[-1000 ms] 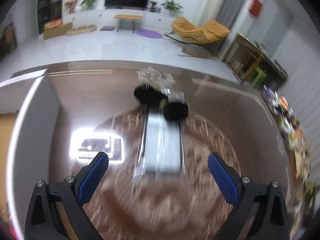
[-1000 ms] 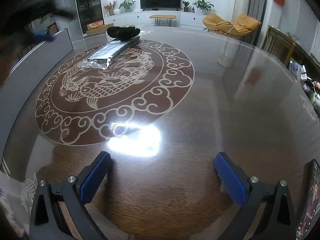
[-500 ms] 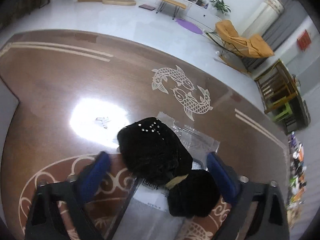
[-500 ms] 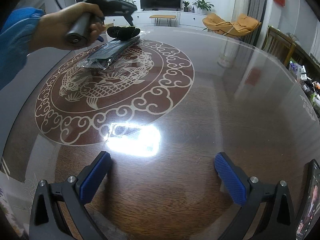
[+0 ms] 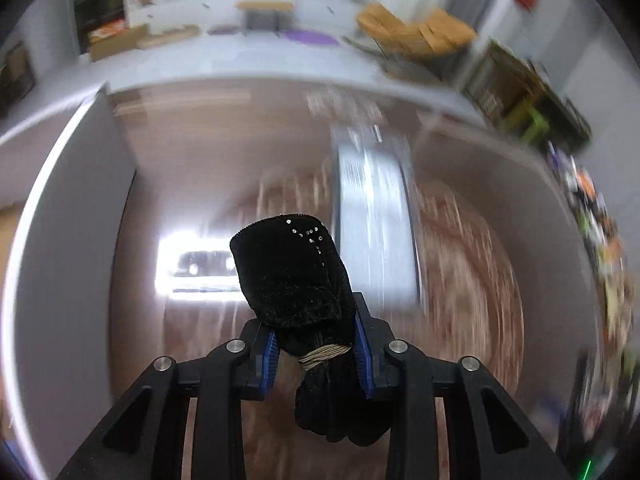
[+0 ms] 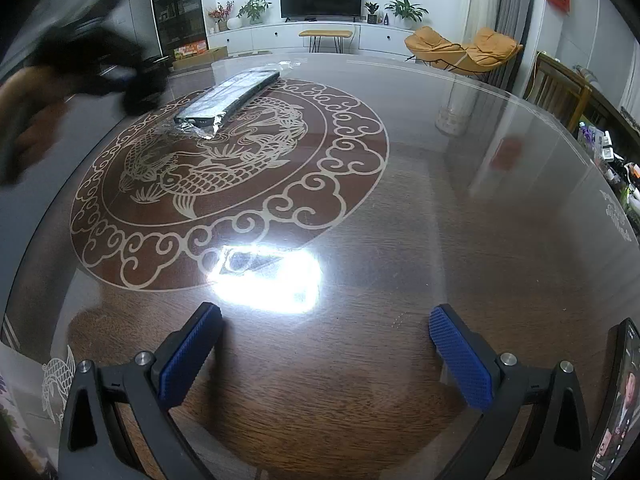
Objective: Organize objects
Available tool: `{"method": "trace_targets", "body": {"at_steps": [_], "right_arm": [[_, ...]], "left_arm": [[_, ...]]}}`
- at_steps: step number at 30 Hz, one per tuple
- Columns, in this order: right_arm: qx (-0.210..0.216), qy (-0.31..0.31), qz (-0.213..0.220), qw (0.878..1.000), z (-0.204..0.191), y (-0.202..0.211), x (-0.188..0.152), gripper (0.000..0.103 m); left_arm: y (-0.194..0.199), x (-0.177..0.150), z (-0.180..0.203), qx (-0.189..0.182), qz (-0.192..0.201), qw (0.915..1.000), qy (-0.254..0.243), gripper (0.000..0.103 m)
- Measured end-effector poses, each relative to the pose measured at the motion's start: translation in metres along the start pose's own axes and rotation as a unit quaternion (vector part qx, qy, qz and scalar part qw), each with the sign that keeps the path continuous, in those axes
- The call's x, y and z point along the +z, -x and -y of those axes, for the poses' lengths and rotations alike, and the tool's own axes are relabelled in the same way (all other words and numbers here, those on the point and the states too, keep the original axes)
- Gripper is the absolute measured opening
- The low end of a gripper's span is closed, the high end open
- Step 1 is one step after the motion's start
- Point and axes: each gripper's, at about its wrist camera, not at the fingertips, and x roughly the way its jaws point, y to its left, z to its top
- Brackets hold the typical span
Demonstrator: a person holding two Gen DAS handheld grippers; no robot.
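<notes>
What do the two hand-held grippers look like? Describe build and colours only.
Both match. The left hand-held gripper and the right hand-held gripper each have black angular linkage arms with silver round rivets, and blue finger pads with a fine knurled texture. No cables or sleeves show.

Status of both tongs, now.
Left tongs: just closed, now shut on the black velvet bundle.
Right tongs: open, empty, over the table.

black velvet bundle (image 5: pixel 296 280) | twine-tied, sequinned | held aloft || wrapped flat package (image 6: pixel 228 98) | lying on table
</notes>
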Motion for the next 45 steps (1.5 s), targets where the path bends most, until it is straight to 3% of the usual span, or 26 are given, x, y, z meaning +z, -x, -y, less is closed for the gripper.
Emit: {"method": "trace_targets", "body": {"at_steps": [4, 6, 9, 11, 13, 18, 23, 45], "right_arm": [[0.0, 0.0, 0.0, 1.0, 0.0, 0.0, 0.0, 0.103], [0.0, 0.0, 0.0, 1.0, 0.0, 0.0, 0.0, 0.103], [0.0, 0.0, 0.0, 1.0, 0.0, 0.0, 0.0, 0.103], [0.0, 0.0, 0.0, 1.0, 0.0, -0.001, 0.0, 0.103], [0.0, 0.0, 0.0, 1.0, 0.0, -0.001, 0.0, 0.103], [0.0, 0.0, 0.0, 1.0, 0.0, -0.001, 0.0, 0.103], [0.0, -0.001, 0.0, 1.0, 0.0, -0.001, 0.0, 0.103], [-0.001, -0.001, 0.0, 1.0, -0.001, 0.0, 0.0, 0.103]], "left_arm": [[0.02, -0.062, -0.004, 0.002, -0.048, 0.9982, -0.036, 0.032], [0.014, -0.083, -0.007, 0.02, -0.044, 0.998, -0.04, 0.034], [0.004, -0.104, -0.017, 0.035, -0.026, 0.9987, -0.025, 0.044], [0.01, -0.115, -0.015, 0.06, 0.006, 0.9978, -0.028, 0.078], [0.008, -0.121, -0.013, 0.09, 0.011, 0.9956, -0.024, 0.082], [0.012, -0.131, -0.018, 0.102, 0.04, 0.9939, -0.013, 0.099], [0.017, -0.141, -0.015, 0.092, 0.085, 0.9915, -0.034, 0.103], [0.013, -0.144, -0.017, 0.089, 0.088, 0.9915, -0.034, 0.103]]}}
